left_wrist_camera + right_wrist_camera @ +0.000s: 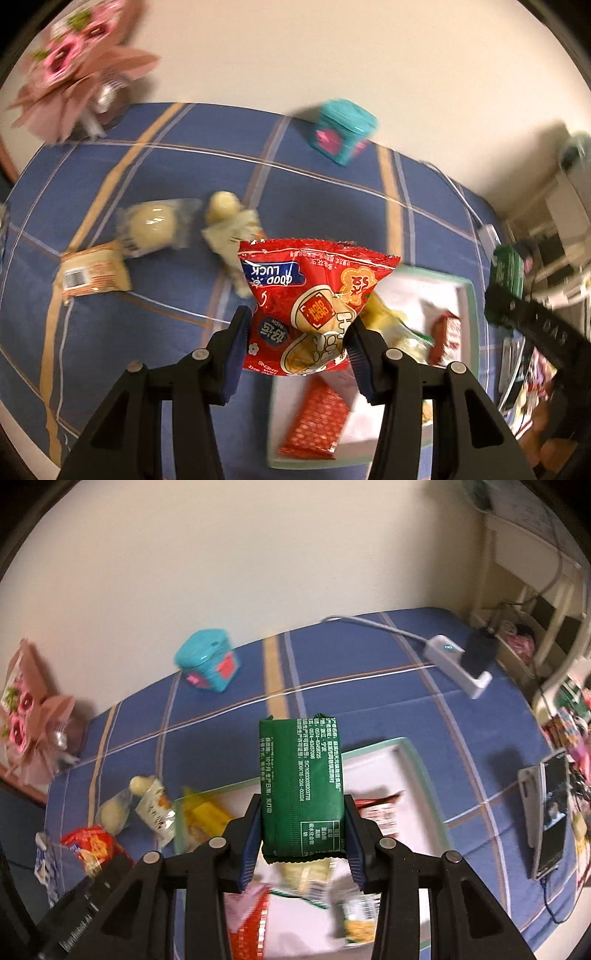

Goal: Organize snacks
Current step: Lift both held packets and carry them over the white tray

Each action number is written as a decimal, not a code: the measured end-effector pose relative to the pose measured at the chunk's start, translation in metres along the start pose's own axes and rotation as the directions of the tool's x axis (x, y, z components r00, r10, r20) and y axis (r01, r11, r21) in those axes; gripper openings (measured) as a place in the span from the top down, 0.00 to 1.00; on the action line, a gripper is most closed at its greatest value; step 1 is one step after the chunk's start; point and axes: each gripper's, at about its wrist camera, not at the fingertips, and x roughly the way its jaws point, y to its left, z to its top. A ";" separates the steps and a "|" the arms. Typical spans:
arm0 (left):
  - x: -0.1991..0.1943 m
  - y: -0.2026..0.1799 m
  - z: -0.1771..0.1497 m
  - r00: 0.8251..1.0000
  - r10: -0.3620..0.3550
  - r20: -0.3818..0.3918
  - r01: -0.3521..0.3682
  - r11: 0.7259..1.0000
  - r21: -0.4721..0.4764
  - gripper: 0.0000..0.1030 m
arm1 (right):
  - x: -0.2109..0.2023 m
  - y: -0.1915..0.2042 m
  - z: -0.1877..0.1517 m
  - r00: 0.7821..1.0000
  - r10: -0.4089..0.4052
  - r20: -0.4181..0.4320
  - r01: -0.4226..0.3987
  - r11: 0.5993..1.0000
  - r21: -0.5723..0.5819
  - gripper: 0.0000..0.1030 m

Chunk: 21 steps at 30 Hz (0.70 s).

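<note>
My left gripper [297, 332] is shut on a red peanut snack bag [314, 295] and holds it above the left edge of a white tray with a pale green rim [467, 295]. My right gripper [302, 829] is shut on a green snack packet [301, 775], held upright above the same tray [413, 753]. The tray holds several snacks: a red wafer pack [314, 421], a yellow pack [207, 812], others blurred. Loose on the blue checked cloth lie two pale buns [151, 225], a cream packet [229, 225] and an orange packet [92, 273].
A teal tin [343, 129] stands at the back by the wall. A pink flower bouquet [74, 62] sits at the far left. A white power strip with a black plug [461, 661] lies at the back right. A phone [550, 812] lies at the right edge.
</note>
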 end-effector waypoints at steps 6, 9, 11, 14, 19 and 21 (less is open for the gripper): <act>0.006 -0.045 -0.012 1.000 -0.013 -0.018 0.015 0.995 0.101 0.50 | -0.006 -0.032 0.003 1.000 -0.031 0.007 0.030 0.999 0.041 0.59; 0.009 -0.063 -0.017 1.000 -0.008 -0.026 0.012 0.990 0.143 0.50 | -0.008 -0.040 0.004 0.999 -0.036 0.010 0.036 0.998 0.049 0.59; 0.012 -0.074 -0.021 0.999 -0.004 -0.033 0.010 0.986 0.169 0.50 | -0.009 -0.044 0.004 0.999 -0.034 0.011 0.034 0.998 0.055 0.59; 0.017 -0.085 -0.026 0.999 0.003 -0.042 0.006 0.980 0.199 0.50 | -0.009 -0.048 0.005 0.999 -0.031 0.010 0.030 0.998 0.060 0.59; 0.021 -0.093 -0.031 0.999 0.015 -0.049 -0.004 0.974 0.226 0.50 | -0.008 -0.047 0.004 1.000 -0.030 0.003 0.029 0.998 0.054 0.59; 0.023 -0.094 -0.031 0.999 0.018 -0.050 -0.006 0.974 0.227 0.50 | -0.006 -0.046 0.003 1.000 -0.029 -0.002 0.029 0.998 0.048 0.59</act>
